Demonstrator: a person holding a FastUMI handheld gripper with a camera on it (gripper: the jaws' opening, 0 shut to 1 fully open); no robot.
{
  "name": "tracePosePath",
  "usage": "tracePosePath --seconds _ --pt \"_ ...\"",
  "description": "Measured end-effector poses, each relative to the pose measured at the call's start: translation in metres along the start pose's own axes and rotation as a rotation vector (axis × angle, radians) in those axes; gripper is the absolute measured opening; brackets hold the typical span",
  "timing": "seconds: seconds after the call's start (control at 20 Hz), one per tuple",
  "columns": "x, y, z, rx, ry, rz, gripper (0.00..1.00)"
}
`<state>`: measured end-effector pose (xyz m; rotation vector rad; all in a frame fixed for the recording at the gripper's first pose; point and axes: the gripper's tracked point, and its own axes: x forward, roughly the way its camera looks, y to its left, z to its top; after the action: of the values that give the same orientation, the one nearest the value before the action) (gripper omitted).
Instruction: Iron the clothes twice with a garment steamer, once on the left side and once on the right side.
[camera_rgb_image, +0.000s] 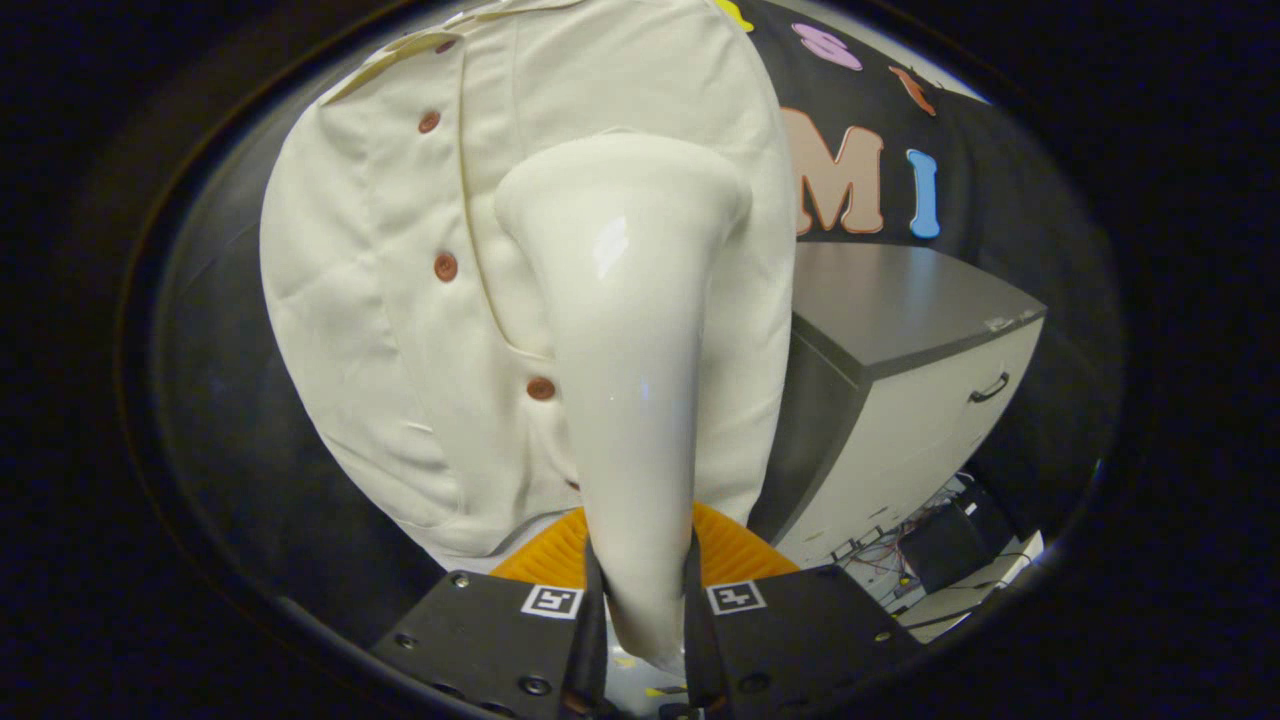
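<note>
Hand-held gripper (640, 600) is clamping the garment steamer (625, 360) by the narrow lower end of its handle; both fingers are pressing on it, one on each side, with only the handle's width between them.

Steamer is running straight ahead from the fingers, long axis in line with them, widening to the head at the far end. Head is pointing at the cream shirt (400, 300) and looking like it's at or just off the fabric; actual contact is hidden behind the head. It's sitting on the side of the button placket (445, 266) nearer the grey cabinet (900, 380).

Handling, judging by looks: glossy hard plastic shell, so stiff but slippery. Mass is probably sitting forward in the head, so it's likely levering against the grip. Low handle hold is workable; higher up would be cutting the torque. Keep the squeeze firm.

Shirt is hanging soft and light, and will be giving way under pressure, so light strokes.
</note>
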<state>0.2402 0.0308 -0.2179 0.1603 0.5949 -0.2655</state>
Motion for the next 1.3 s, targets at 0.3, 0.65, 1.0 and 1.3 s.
tracePosePath --seconds 0.3,0.65,1.0,1.3 --pt "0.012 -0.005 -0.040 0.010 0.064 0.016 0.31" --pt "0.023 -0.015 -0.076 0.024 0.113 0.039 0.31" --pt "0.023 -0.027 -0.112 0.018 0.151 0.071 0.31" --pt "0.009 -0.032 -0.138 0.005 0.177 0.101 0.31"
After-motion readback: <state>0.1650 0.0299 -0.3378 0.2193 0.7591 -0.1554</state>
